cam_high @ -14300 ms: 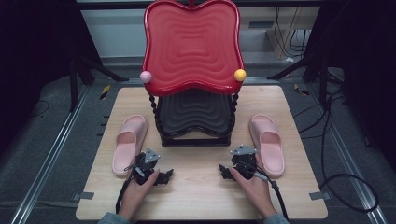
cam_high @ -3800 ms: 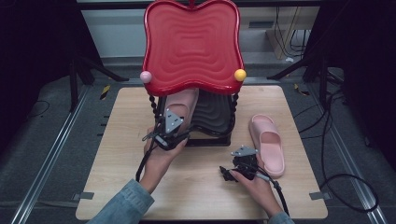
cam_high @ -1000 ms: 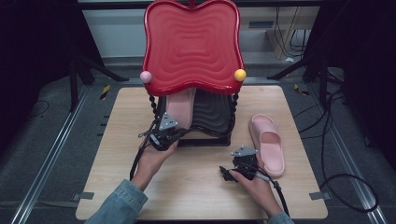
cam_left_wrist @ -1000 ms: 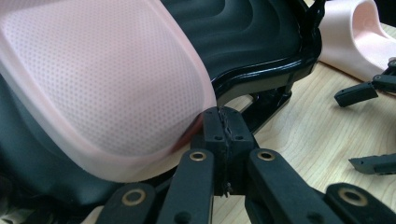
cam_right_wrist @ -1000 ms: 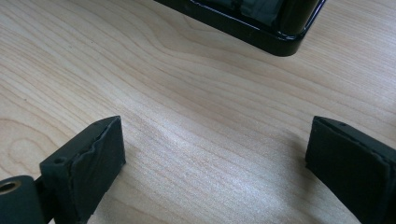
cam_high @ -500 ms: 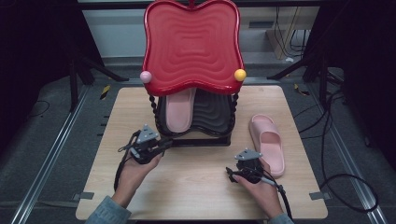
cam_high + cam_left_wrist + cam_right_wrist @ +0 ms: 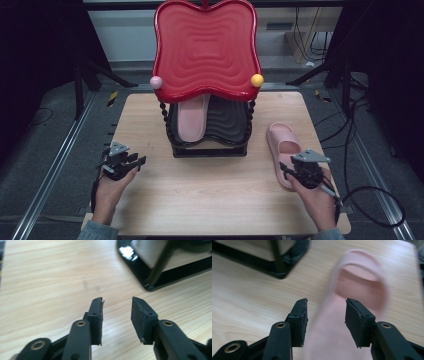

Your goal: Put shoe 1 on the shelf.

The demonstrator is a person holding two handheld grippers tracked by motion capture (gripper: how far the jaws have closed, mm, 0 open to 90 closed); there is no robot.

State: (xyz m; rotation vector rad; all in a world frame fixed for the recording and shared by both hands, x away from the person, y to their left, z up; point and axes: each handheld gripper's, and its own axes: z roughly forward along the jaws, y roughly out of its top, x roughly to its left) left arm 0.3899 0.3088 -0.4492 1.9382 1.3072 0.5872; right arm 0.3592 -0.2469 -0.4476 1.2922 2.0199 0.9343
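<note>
Two pink slippers are sitting apart on a wooden table (image 7: 210, 200). One slipper (image 7: 281, 150) is lying flat at the table's right side, toe pointing away from the person, well clear of the rack (image 7: 207, 125). The right gripper (image 7: 289, 172) is hovering over its heel end. In the right gripper view the slipper (image 7: 352, 315) is lying below and between the two black jaws, which are standing apart and have just been closing; the pads (image 7: 299, 320) are not pressing on it, so nothing is being gripped.

The other slipper (image 7: 192, 120) is resting on the rack's lower black shelf, on its left half, toe pointing away from the person, under the red top tray (image 7: 205, 45). A pink ball (image 7: 156, 82) and a yellow ball (image 7: 257, 80) are capping the tray's two near corners.

The left gripper (image 7: 136, 161) is hanging low over bare wood at the table's left side, near the rack's front left corner but not touching it. Its jaws have just been opening and are standing partly apart with nothing between them; in the left gripper view the pads (image 7: 141, 315) are framing plain table, with the rack's black base (image 7: 150, 277) beyond them.

Cables are trailing from both grippers toward the person's forearms at the near edge.
</note>
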